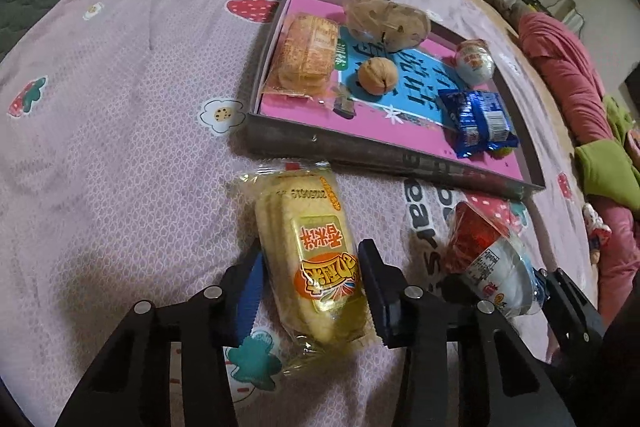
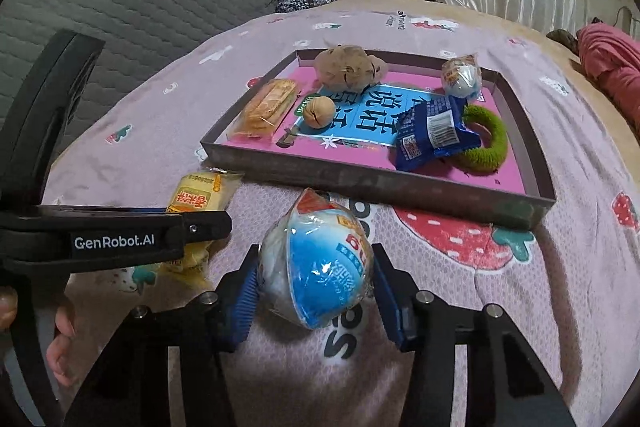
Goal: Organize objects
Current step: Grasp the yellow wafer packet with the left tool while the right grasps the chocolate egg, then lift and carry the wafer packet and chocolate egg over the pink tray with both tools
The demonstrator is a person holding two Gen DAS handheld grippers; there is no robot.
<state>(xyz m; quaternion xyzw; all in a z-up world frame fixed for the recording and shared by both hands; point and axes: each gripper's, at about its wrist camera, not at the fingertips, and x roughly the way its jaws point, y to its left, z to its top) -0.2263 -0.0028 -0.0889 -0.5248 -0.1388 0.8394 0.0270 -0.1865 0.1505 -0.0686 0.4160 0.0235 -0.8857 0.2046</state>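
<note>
On the bed just in front of the tray [image 1: 360,151], the yellow cracker pack [image 1: 316,259] is pinched mid-length by the left gripper [image 1: 312,291]. It's probably light, crinkly and crushable. The round wrapped snack [image 2: 320,267] is clamped at its widest by the right gripper [image 2: 314,287] and looks slippery.

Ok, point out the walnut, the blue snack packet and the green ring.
walnut [image 2: 319,111]: right wrist view, middle of shell.
blue snack packet [image 2: 434,131]: right wrist view, wrapper centre.
green ring [image 2: 494,135]: right wrist view, fuzzy right side.
</note>
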